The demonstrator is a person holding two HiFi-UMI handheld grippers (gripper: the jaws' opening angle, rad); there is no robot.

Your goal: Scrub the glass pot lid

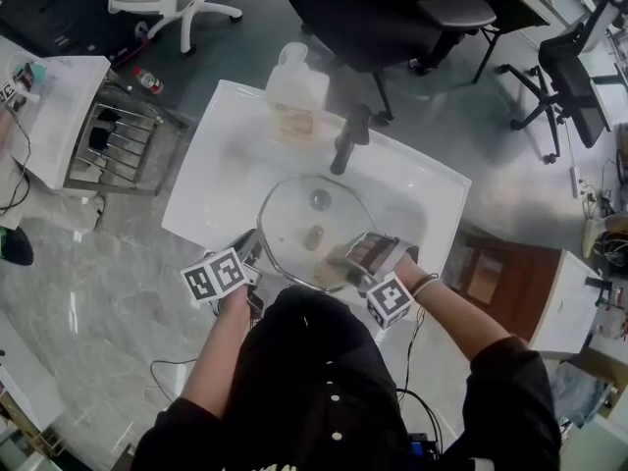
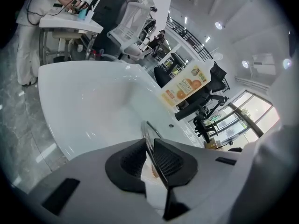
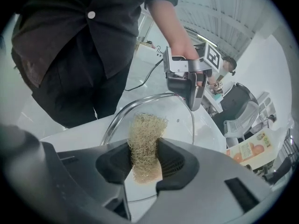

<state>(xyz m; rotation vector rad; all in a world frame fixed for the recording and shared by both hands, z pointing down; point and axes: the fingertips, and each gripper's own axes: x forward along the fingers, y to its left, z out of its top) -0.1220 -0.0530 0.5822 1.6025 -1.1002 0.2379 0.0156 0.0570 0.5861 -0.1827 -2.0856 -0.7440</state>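
Clear glass pot lid point(image 1: 294, 226), rim nipped in L hand-held gripper point(image 2: 149, 154); tan scrubber point(image 3: 145, 136) nipped in R hand-held gripper point(image 3: 144, 161).

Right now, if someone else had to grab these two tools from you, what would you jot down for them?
Left gripper: shut on the rim of the glass pot lid, holding it over the white sink.
Right gripper: shut on a tan fibrous scrub pad, which appears to rest on the lid's glass.
Done: lid and pad are both gripped and together.
Left: scrub the whole lid; I cannot tell how clean it is.
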